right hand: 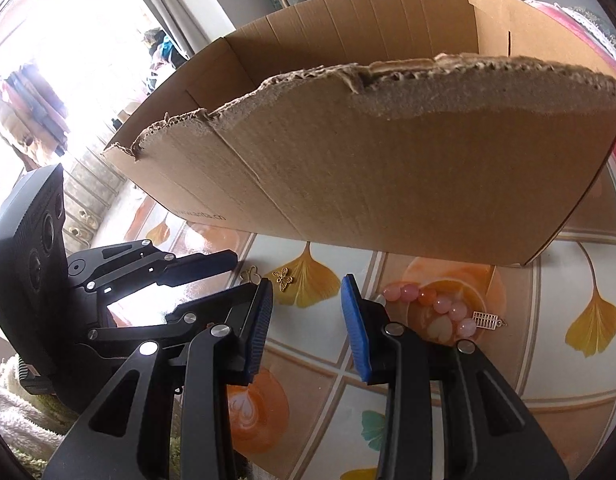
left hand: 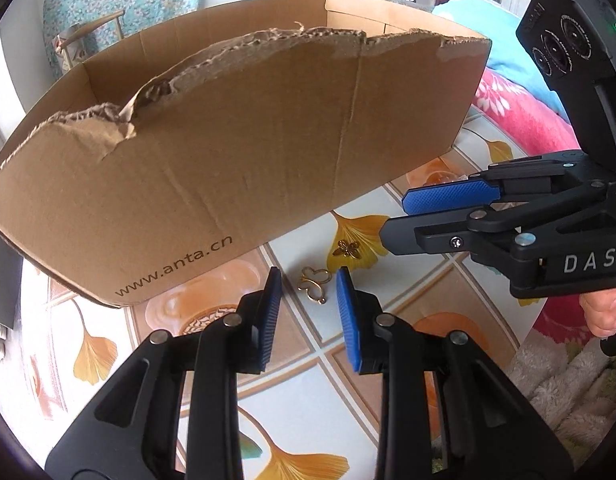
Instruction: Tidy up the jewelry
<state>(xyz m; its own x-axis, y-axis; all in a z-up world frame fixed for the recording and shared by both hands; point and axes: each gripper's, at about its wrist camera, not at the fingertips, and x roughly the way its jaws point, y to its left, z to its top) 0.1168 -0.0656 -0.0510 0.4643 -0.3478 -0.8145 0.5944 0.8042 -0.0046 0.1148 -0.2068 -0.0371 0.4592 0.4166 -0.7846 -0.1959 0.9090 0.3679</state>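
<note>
The gold clasp (left hand: 313, 283) is seen lying on the desk (left hand: 387, 380) near the cardboard box (left hand: 228, 152), just ahead of the left claw (left hand: 308, 312), between its part-open, empty pads; the right claw (right hand: 308, 320), likewise part-open and empty, is nearer the butterfly charm (right hand: 283, 279)

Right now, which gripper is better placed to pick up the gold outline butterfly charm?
Left. The left gripper has its open jaws either side of the gold outline butterfly charm; the right gripper sits off to the side, nearer the bee charm.

The leaf-patterned tabletop (right hand: 427, 420) bears a cardboard box (left hand: 228, 160), gold charms (left hand: 313, 282) and pink beads (right hand: 439, 304).
</note>
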